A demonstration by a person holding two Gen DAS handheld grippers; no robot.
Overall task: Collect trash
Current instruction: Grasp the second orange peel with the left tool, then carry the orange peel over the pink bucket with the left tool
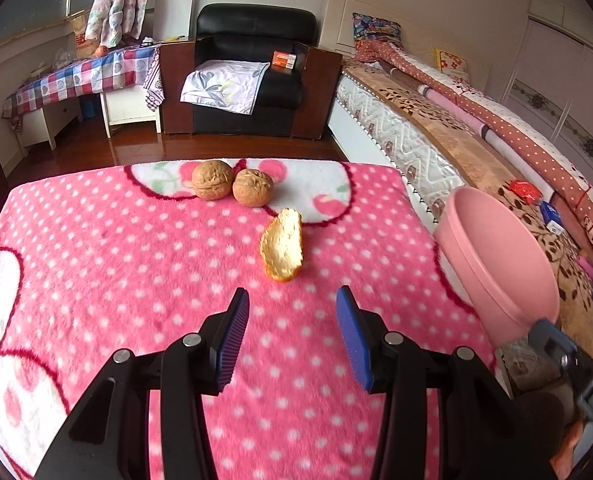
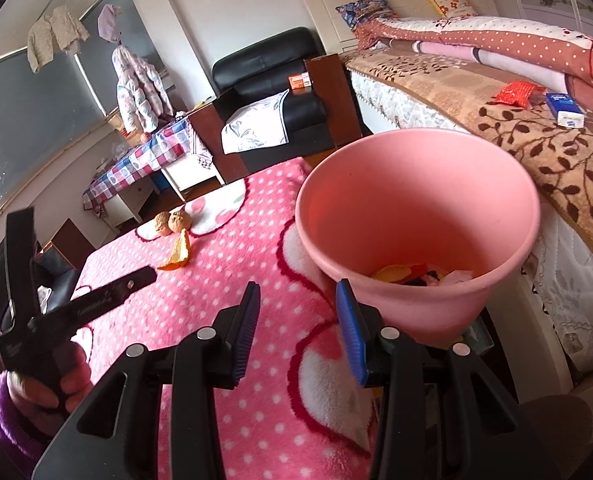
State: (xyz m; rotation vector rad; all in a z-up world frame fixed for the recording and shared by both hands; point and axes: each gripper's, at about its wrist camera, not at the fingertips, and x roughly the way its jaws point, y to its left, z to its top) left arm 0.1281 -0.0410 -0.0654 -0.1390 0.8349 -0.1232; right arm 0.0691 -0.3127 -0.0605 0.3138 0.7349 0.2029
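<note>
An orange peel (image 1: 282,245) lies on the pink polka-dot blanket (image 1: 136,260), just beyond my open, empty left gripper (image 1: 292,300). Two walnuts (image 1: 232,186) sit behind the peel. A pink bin (image 1: 500,264) is at the right edge of the blanket, tilted. In the right wrist view the pink bin (image 2: 416,208) holds several scraps at its bottom, and my right gripper (image 2: 296,300) stands wide apart with its right finger against the bin's rim; whether it grips the rim is unclear. The peel (image 2: 178,254), the walnuts (image 2: 172,222) and the left gripper (image 2: 136,278) show at the left.
A bed (image 1: 476,152) with quilts runs along the right. A black armchair (image 1: 248,76) and a checked-cloth table (image 1: 80,80) stand beyond the wooden floor. A red packet (image 2: 514,92) and a blue box (image 2: 564,110) lie on the bed.
</note>
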